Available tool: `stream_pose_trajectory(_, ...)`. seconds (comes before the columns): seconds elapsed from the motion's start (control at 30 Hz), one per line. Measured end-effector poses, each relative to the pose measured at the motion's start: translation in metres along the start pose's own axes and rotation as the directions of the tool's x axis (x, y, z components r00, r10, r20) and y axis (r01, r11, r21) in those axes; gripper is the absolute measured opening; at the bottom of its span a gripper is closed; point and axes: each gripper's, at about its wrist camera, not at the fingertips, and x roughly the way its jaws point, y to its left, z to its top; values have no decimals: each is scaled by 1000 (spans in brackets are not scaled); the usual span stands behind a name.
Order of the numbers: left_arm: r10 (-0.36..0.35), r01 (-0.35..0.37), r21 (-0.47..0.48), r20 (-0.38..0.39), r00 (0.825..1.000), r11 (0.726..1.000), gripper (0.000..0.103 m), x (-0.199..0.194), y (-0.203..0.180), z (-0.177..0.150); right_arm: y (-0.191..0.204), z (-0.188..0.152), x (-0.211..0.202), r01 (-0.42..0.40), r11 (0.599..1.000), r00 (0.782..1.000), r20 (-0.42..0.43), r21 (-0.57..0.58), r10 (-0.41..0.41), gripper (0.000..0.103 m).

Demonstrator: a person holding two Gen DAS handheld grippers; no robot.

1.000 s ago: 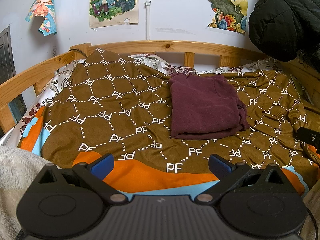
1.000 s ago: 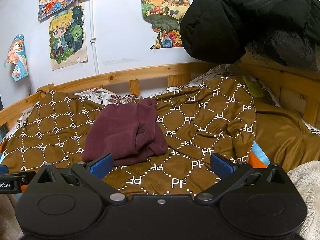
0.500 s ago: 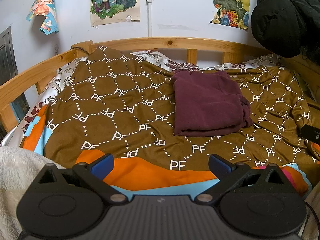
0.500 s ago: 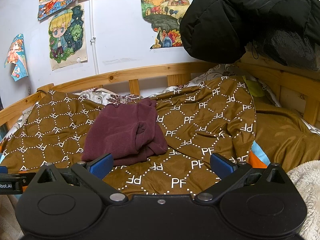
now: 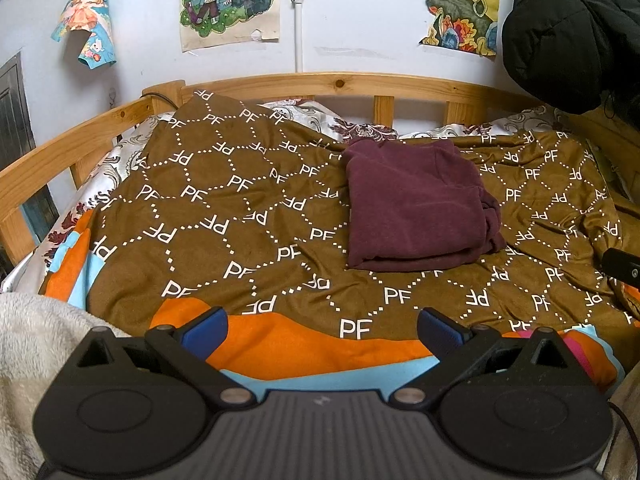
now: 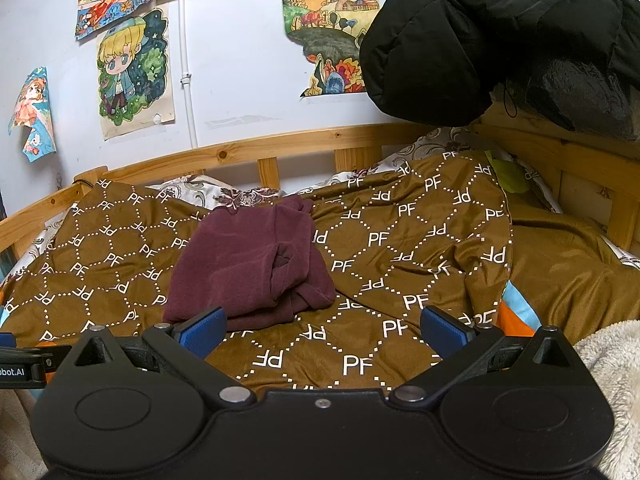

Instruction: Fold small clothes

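**A:** Where does the fold stand?

**B:** By the look of it, done. On the brown PF-patterned blanket (image 5: 224,216) the maroon garment (image 5: 412,208) lies as a compact, layered rectangle, toward the wooden bed rail (image 5: 340,82). Its right side is bunched in rolls (image 6: 296,280), so a tidy-up there may be wanted.

**A:** And the grippers?

**B:** The left gripper (image 5: 322,326) and right gripper (image 6: 324,330) both hang short of the garment, jaws spread wide, nothing between them. The next move, I'd judge, is either to reach in and smooth that lumpy edge, or to leave it.

**A:** Anything in the way?

**B:** Nothing lies between the grippers and the garment. A black puffy jacket (image 6: 500,40) hangs above the bed's right side, a cream fleece throw (image 5: 32,344) sits near the left gripper, and drawings (image 6: 136,72) hang on the wall. The blanket is wrinkled, so cloth could drag.
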Motion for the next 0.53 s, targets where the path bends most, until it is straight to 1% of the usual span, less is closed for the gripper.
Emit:
stream_pose_trajectory(0.33, -9, 9, 5, 0, 1000, 1000, 102, 2, 2, -1, 0, 1, 0, 0, 1000, 1000, -1, 0, 0, 102)
stream_pose_trajectory(0.53, -11, 11, 9, 0, 1000, 1000, 102, 2, 3, 0, 0, -5, 0, 0, 1000, 1000, -10, -3, 0, 103)
